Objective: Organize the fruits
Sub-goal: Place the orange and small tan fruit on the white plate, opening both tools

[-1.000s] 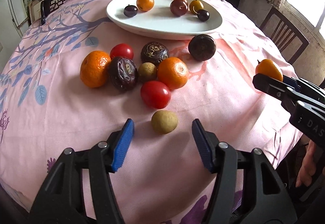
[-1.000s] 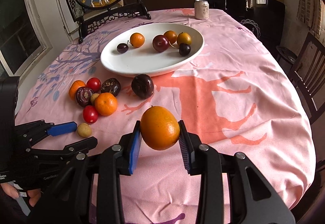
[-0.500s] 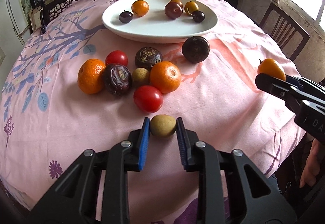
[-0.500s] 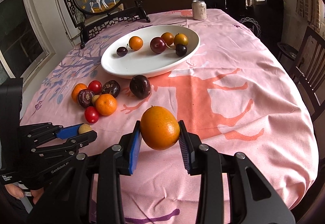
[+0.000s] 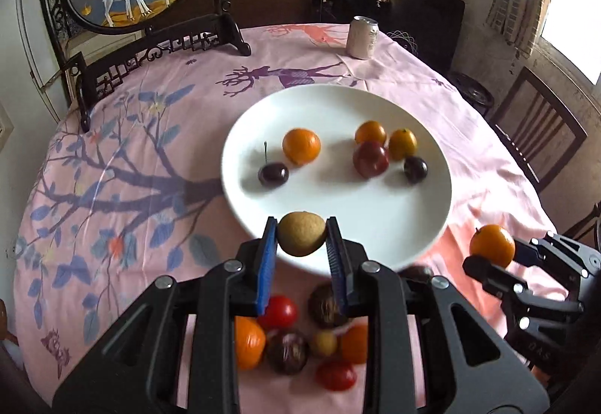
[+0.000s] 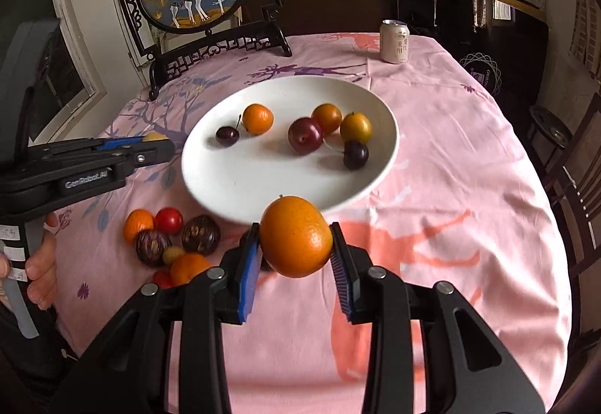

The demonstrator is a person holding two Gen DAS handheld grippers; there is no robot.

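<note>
1. Progress, plate: the white plate [image 5: 375, 226] holds six fruits. They are a stemmed cherry [image 5: 273, 173], a mandarin [image 5: 301, 145], a red plum [image 5: 370, 159], two small orange-yellow fruits behind the plum, and a dark cherry [image 5: 415, 169].

2. Progress, cloth: a loose cluster [image 6: 171, 243] remains on the pink tablecloth [image 6: 469, 158], just short of the plate's near rim. Counted in the right wrist view: two mandarins, two tomatoes, two dark wrinkled fruits and one small tan fruit. A further dark fruit appears to sit behind the right gripper, mostly hidden.

3. Judgement: the job is roughly half done. Two fruits are in transit and about eight are yet to be moved.

4. Left gripper [image 5: 301, 237]: closed to the width of a small tan-brown fruit [image 5: 301, 233]. The blue pads [image 5: 267, 256] press on its left and right sides. The fruit sits at the fingertips, clear of the cloth, and is seen against the plate's near rim.

5. Right gripper [image 6: 296, 245]: closed on an orange [image 6: 296, 236], one pad on each flank. The orange bulges above and ahead of the tips. It is held off the cloth, just short of the plate's near edge.

6. Relation: the two grippers are well apart, left and right of the near rim. Neither fruit touches the plate.
</note>
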